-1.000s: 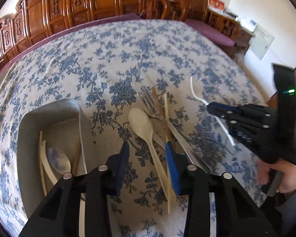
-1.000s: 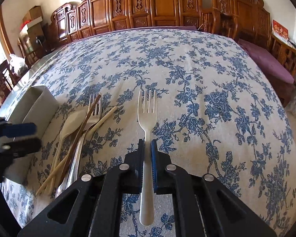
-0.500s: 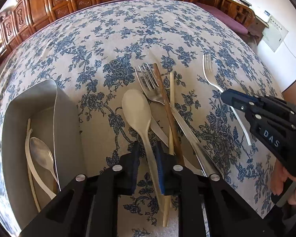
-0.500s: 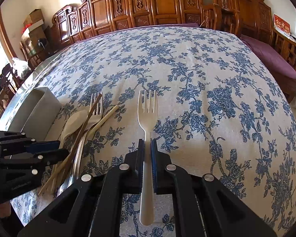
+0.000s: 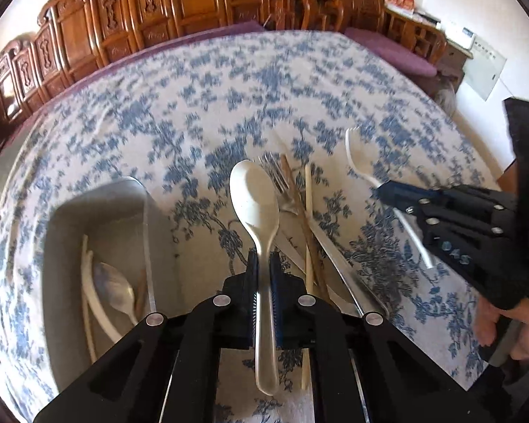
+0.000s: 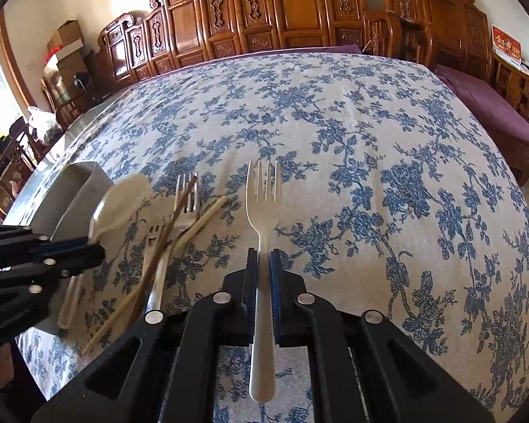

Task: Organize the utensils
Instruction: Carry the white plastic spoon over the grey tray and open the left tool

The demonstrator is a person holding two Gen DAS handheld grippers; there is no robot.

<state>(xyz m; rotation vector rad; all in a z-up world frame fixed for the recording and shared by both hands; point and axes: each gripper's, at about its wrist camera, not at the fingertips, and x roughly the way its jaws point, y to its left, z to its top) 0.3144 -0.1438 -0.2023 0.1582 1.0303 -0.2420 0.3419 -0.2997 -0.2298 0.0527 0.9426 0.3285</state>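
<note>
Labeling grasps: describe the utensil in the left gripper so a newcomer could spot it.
On the blue-floral tablecloth, right of the grey tray, the left gripper is shut on a cream spoon. Its broad oval bowl sets it apart from the metal fork, the chopsticks and the white fork.

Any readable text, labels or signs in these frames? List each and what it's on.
"DAS": faint letters on the side of the right gripper, partly blurred.
Red sign on the far shelf: yellow characters, too small to read.
White wall panel: printing too small to read.
Nothing legible on the utensils or grey tray.
</note>
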